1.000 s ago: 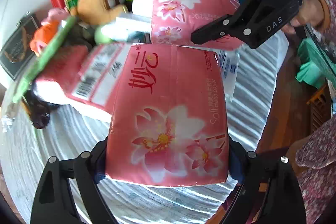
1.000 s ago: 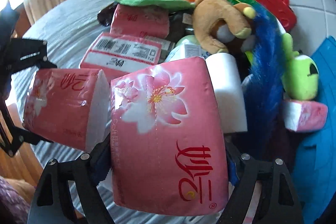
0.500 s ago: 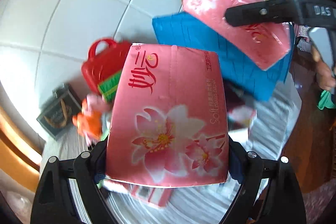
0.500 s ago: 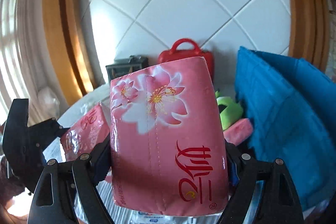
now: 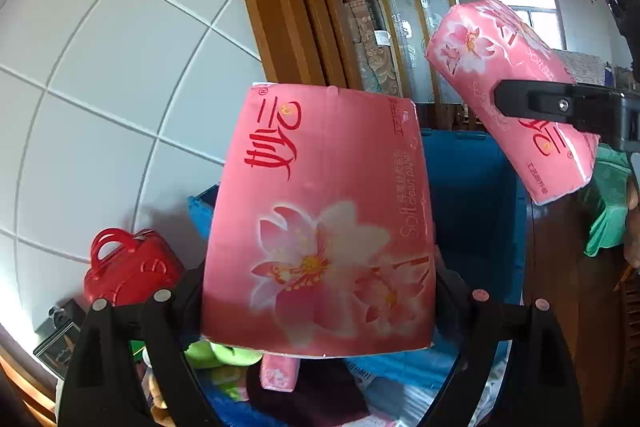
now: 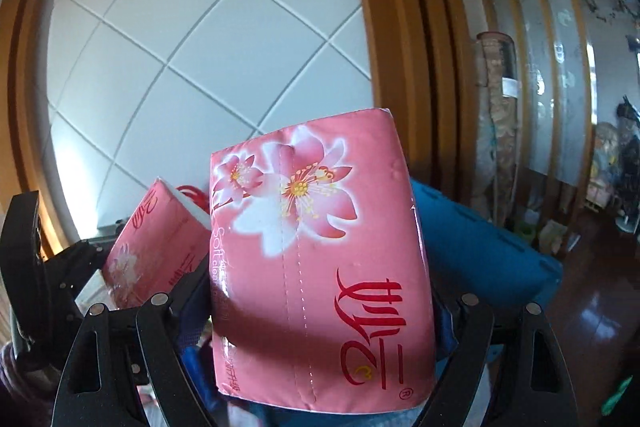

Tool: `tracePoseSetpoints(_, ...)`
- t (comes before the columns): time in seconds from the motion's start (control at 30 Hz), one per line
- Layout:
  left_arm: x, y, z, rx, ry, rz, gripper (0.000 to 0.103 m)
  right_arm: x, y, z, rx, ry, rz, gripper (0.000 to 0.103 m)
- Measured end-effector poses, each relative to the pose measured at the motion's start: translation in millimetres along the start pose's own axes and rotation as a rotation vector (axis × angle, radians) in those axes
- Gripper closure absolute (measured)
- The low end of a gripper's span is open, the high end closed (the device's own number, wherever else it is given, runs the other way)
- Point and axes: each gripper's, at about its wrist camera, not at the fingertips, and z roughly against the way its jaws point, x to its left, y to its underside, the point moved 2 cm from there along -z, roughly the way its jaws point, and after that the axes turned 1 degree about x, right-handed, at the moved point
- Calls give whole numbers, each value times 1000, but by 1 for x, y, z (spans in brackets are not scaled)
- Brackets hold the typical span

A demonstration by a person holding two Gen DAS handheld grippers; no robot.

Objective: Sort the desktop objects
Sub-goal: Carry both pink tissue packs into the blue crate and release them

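Note:
My left gripper (image 5: 320, 291) is shut on a pink tissue pack (image 5: 320, 223) with a flower print and holds it high in front of the blue bin (image 5: 472, 211). My right gripper (image 6: 320, 299) is shut on a second pink tissue pack (image 6: 320, 259), also raised above the blue bin (image 6: 480, 259). In the left wrist view the right gripper's pack (image 5: 508, 95) hangs at the upper right. In the right wrist view the left gripper's pack (image 6: 156, 247) shows at the left.
A red toy case (image 5: 128, 267), a green plush toy (image 5: 224, 355), a small pink pack (image 5: 280, 373) and a dark box (image 5: 56, 343) lie below by the white tiled wall (image 5: 100, 67). A wooden frame (image 6: 400, 27) stands behind the bin.
Both grippers have lifted their tissue packs off the cluttered table and swung up and towards the blue bin. The table pile has dropped out of view.

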Motion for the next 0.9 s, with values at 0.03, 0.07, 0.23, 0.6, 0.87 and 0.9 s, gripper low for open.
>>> tracePoseSetpoints(0.03,-6,-9,-11,4,4,1,14,-14,-4,-4,1,8,-1,16)
tracePoseSetpoints(0.07,-12,-16,-23,13,9,4,13,-24,-7,-8,2,16,-6,16)
tracePoseSetpoints(0.23,-32,-46,-64,43,-14,8,13,-79,-21,-29,14,28,-44,16)
tracePoseSetpoints(0.6,-58,-76,-101,55,-252,75,0,-141,-35,-75,22,24,-88,4)
tracePoseSetpoints(0.87,-41,-68,-87,36,-359,139,0,-135,-36,-61,-17,-34,-81,0)
tracePoseSetpoints(0.9,-40,-66,-86,34,-370,134,0,-131,-33,-60,-14,-44,-79,0)
